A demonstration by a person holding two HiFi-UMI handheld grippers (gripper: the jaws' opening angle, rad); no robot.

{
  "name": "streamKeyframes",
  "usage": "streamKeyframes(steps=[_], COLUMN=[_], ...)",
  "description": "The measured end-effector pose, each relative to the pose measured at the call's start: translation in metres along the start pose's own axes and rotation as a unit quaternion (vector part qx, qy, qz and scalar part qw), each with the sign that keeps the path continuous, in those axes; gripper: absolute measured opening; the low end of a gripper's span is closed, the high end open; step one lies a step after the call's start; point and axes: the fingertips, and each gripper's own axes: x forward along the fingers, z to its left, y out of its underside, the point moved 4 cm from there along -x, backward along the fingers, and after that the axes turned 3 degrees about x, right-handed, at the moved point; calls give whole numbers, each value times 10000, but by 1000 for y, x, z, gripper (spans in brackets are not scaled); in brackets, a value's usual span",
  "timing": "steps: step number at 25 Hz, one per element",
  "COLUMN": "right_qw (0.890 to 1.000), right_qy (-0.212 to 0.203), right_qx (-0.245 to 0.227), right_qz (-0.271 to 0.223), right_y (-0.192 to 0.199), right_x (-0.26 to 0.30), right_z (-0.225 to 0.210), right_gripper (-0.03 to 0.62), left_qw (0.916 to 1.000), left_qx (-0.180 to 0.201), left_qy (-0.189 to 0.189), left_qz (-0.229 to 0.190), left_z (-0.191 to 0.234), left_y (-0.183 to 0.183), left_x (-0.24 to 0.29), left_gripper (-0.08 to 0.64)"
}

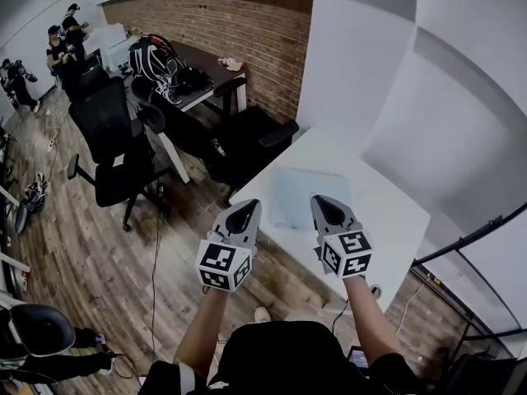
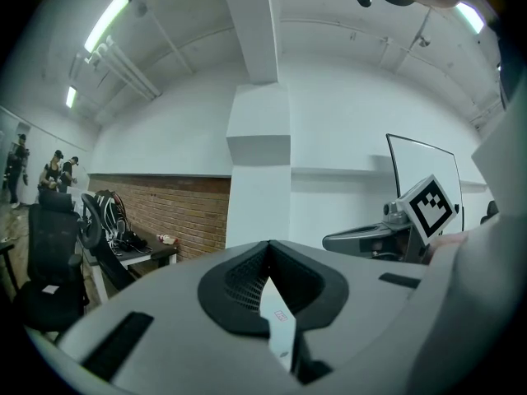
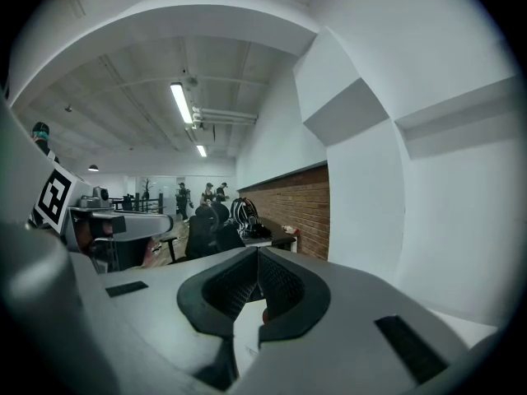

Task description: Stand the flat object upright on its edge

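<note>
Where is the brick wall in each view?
Head view: brick wall top centre.
Left gripper view: wall left of centre, just below mid-height.
Right gripper view: wall just right of centre, mid-height.
Shared landmark: white pillar at the wall's right end in all three.

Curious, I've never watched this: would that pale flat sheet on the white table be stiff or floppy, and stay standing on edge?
The flat sheet lies flush on the white table with straight edges, so it is probably stiff, though that is uncertain. It looks thin, so likely light but hard to get under. On so narrow an edge it would probably tip.
</note>
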Motion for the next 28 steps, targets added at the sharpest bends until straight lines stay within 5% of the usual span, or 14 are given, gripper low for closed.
streamKeyframes(steps=[16,28], right_qw=[9984,9915], right_qy=[-333,-841], right_qx=[-189,42], right_qz=[409,994], right_y=[28,80], right_x=[33,62], right_z=[-41,-82], right_gripper=[40,41], left_qw=[9996,9961], left_qx=[-137,-393], left_qy=[-18,-193], left_qz=[255,769], left_z=[2,0], left_y=[36,98], left_x=[58,94], left_gripper=[12,12])
